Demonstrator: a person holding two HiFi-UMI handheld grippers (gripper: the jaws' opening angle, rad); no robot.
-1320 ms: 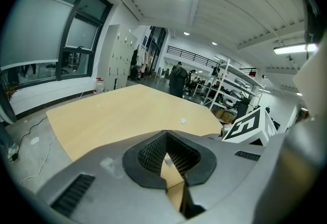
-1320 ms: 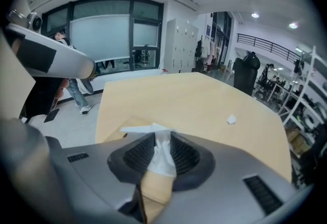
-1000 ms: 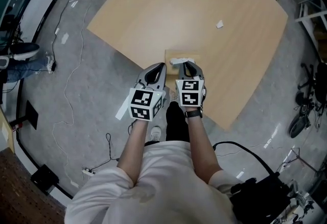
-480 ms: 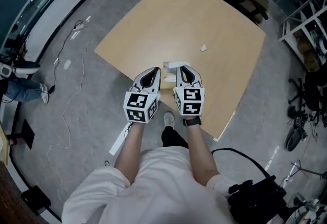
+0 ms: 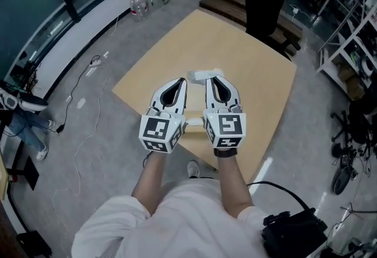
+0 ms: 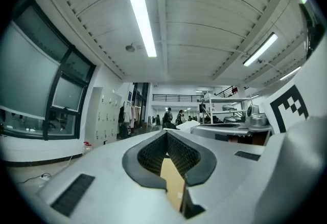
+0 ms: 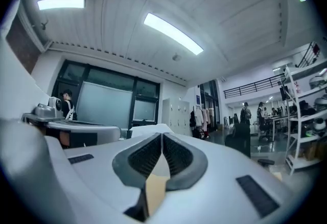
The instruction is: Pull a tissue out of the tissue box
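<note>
Both grippers are held high above the tan table (image 5: 247, 56), side by side and pointing level. A white tissue (image 5: 202, 76) hangs at the tip of my right gripper (image 5: 212, 77), whose jaws are shut on it. It also shows just past the closed pads as the tissue (image 7: 148, 129). My left gripper (image 5: 181, 80) is shut, its pads meeting at the tip, with the tissue (image 6: 189, 125) just to its right. A pale sliver between the gripper bodies looks like the tissue box (image 5: 189, 124), mostly hidden beneath them.
A dark chair (image 5: 268, 0) stands at the table's far edge. A water bottle (image 5: 138, 5) and cables (image 5: 94, 62) lie on the floor at left. Shelving (image 5: 353, 45) runs along the right, and a black bag (image 5: 294, 230) sits near my feet.
Both grippers have risen well above the table toward the camera, the tissue going up with the right one. The head view has tipped up, showing more of the room.
</note>
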